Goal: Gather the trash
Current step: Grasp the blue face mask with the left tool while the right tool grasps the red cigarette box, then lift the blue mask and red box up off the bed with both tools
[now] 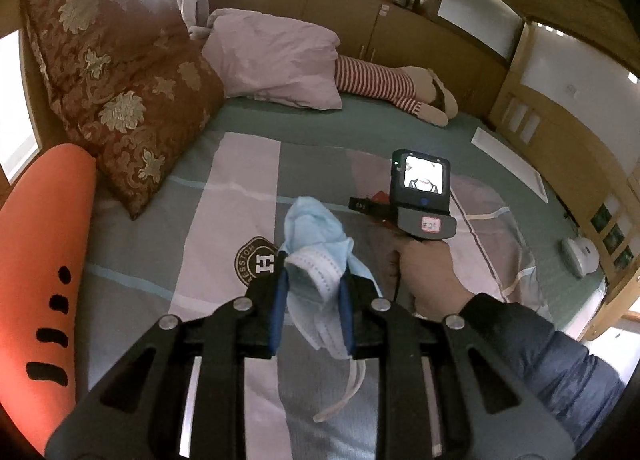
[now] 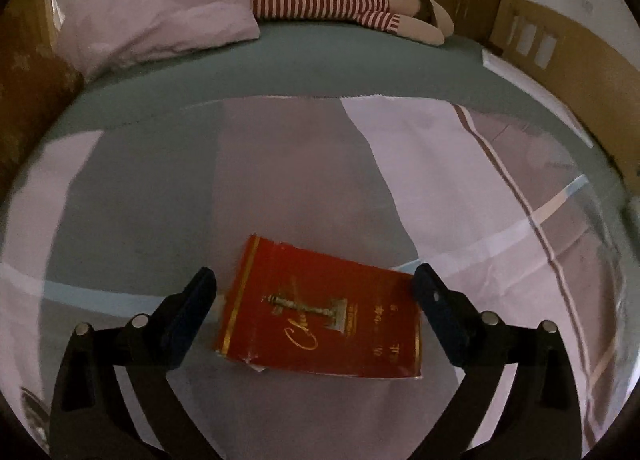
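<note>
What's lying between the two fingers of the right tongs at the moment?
A flattened red cigarette pack with gold lettering lies on the striped bedspread between the open right tongs, as the right wrist view shows; the fingers flank it without clamping.

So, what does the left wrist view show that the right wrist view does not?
Only the left wrist view: the left tongs shut on a blue mask, a floral cushion, an orange cushion, and the hand holding the right tool.
Only the right wrist view: the right tongs open around a red pack lying on the quilt.
Both: the pink pillow and the striped doll.
</note>
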Motion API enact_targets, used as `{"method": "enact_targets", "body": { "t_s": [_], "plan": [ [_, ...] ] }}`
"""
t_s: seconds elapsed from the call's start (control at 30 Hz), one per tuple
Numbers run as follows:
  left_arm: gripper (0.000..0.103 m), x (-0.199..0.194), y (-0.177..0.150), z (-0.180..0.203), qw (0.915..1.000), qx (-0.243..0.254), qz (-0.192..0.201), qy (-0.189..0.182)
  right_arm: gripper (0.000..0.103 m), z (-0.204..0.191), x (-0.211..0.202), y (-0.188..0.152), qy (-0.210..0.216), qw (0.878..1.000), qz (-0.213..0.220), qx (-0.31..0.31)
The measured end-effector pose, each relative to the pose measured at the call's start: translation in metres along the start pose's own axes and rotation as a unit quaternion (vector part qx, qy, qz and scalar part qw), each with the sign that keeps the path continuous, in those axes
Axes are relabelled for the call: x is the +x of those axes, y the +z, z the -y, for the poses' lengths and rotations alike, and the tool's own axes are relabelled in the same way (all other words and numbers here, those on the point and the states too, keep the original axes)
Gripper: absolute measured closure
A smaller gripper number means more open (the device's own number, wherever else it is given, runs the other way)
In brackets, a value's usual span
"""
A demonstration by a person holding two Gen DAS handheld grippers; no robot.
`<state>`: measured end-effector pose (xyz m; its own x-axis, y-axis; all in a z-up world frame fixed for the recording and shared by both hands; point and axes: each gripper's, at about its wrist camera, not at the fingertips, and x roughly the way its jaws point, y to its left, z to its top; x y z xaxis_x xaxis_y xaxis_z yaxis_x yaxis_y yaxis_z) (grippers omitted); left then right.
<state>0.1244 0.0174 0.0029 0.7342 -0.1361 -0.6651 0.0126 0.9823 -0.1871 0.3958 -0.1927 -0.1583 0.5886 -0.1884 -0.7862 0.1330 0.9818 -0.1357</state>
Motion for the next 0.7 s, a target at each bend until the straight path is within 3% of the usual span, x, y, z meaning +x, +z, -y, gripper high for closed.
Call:
{"method": "enact_targets", "body": {
  "t_s": [0.07,0.2,0.5,0.6,0.63,0.7],
  "plan": [
    [0.08,0.001,-0.002,0.001,1.0,0.004,-0.001,0.002,0.005,0.003,0.002,-0.002,-0.018,1.0,-0.004,0.001],
    [0.08,0.0,-0.004,0.001,1.0,-0.002,-0.002,0.0,0.005,0.013,-0.004,-0.003,0.004,0.999,0.004,0.032],
    [0.079,0.007,-0.003,0.003,0.9999,0.004,-0.011,-0.008,0.005,0.021,0.02,-0.001,0.025,0.996,-0.036,0.084],
    [0.079,0.007,-0.001,0.005,0.9999,0.006,-0.011,-0.008,0.006,0.023,0.018,-0.002,0.034,0.995,-0.023,0.088],
    [0.079,0.007,-0.001,0.006,0.9999,0.007,-0.011,-0.007,0.012,0.023,0.016,-0.002,0.039,0.995,-0.02,0.085],
    [0.079,0.006,0.0,0.007,0.9999,0.009,-0.01,-0.007,0.015,0.025,-0.001,-0.003,0.059,0.995,-0.001,0.081]
  ]
}}
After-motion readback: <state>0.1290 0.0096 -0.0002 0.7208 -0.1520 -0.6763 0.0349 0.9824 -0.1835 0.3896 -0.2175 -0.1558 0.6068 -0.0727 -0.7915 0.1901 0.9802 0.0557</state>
